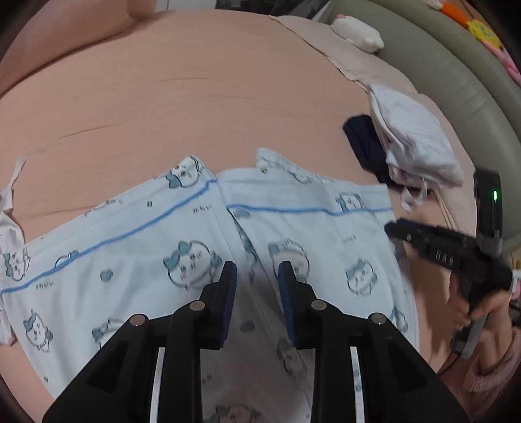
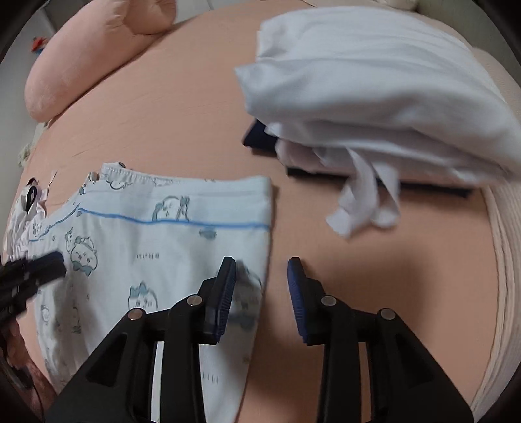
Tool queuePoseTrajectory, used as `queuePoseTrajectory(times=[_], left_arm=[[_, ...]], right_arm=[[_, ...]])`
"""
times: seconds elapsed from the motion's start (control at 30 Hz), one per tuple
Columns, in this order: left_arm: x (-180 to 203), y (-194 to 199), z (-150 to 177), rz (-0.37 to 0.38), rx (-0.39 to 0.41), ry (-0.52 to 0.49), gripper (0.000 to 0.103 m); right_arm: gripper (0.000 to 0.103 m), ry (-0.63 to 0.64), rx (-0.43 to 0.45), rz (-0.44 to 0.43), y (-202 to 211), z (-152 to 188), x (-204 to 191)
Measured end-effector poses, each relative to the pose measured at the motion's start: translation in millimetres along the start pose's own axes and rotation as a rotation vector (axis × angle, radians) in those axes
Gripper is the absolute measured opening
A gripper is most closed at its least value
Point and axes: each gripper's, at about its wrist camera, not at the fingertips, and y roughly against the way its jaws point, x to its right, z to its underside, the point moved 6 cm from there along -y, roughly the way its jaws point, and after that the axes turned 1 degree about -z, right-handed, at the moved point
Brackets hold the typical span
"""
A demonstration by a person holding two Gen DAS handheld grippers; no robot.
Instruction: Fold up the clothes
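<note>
A light-blue pyjama garment (image 1: 182, 247) with cartoon prints and blue piping lies flat on the pink sheet (image 1: 182, 97). My left gripper (image 1: 257, 293) hovers over its middle seam, jaws apart, nothing between the blue pads. In the right wrist view my right gripper (image 2: 262, 283) stands open over the garment's (image 2: 156, 247) right edge, with one pad over the cloth and the other over bare sheet. Each gripper shows blurred in the other's view: the right one (image 1: 400, 229) in a hand, the left one (image 2: 53, 262) at the left edge.
A pile of white clothes (image 2: 374, 81) sits on a dark navy garment (image 2: 260, 136) at the upper right. A pink pillow (image 2: 81, 58) lies far left. A white plush toy (image 1: 358, 31) rests by a grey-green padded edge (image 1: 439, 65). White cloth (image 1: 9, 201) lies at the left.
</note>
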Motion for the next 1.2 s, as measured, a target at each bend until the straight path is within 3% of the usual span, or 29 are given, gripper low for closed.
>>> queuePoseTrajectory(times=[0.07,0.13,0.27,0.33,0.4,0.5,0.6,0.7,0.8,0.87,0.9,0.93,1.03,1.13,1.2], left_arm=[[-5.9,-1.5,-5.6,-0.009,0.008,0.015,0.03],[-8.9,-3.1,-7.5,-0.014,0.02,0.016,0.03],[-12.5,-7.5,-12.5,0.014,0.054,0.018,0.03],[-11.9,-12.7,-19.0,0.038,0.056,0.009,0.03],[-8.0,-20.3,-25.4,0.052,0.033,0.0,0.03],[-5.4,-24.4,-27.0,0.021,0.027,0.008,0.03],[-8.1,-21.3,-25.9,-0.025,0.054,0.031,0.037],[-16.2,-16.7,-25.3,-0.033,0.086,0.058,0.039],[-15.6,-29.4,-29.5,-0.009,0.048,0.05,0.038],[-11.1,-32.6,-35.2,-0.011,0.048,0.031,0.037],[-8.5,-32.7,-38.2,-0.013,0.053,0.021,0.037],[-5.1,-31.6,-40.6,-0.01,0.06,0.011,0.036],[10.0,-21.5,-42.7,0.049,0.09,-0.033,0.035],[31.6,-13.6,-41.4,0.157,0.097,-0.101,0.034],[42.5,-13.7,-40.2,0.158,0.099,-0.15,0.036]], right_arm=[[0.033,0.054,0.01,0.029,-6.8,1.3,-5.2],[0.03,0.129,0.02,0.116,-7.6,2.9,-10.7],[0.03,0.131,0.036,0.305,-0.6,12.0,8.1],[0.03,0.138,0.037,0.348,4.4,18.6,16.7],[0.03,0.086,0.055,0.278,13.7,19.5,20.4],[0.032,-0.015,0.093,0.076,19.6,8.7,17.1],[0.042,-0.024,0.044,-0.067,4.0,-1.4,1.0],[0.046,0.02,0.035,-0.004,-13.2,-4.3,-7.2],[0.046,0.058,0.065,0.04,-17.1,-6.3,-13.6],[0.03,0.069,0.081,0.045,-18.0,-6.9,-18.0],[0.009,0.073,0.083,0.034,-17.7,-6.9,-20.3],[0.003,0.071,0.087,0.02,-16.1,-6.7,-21.8],[0.002,0.066,0.109,0.037,-3.2,-5.8,-18.6],[0.001,0.023,0.119,0.079,16.9,2.3,1.6],[0.002,-0.012,0.097,0.128,23.1,12.9,19.6]])
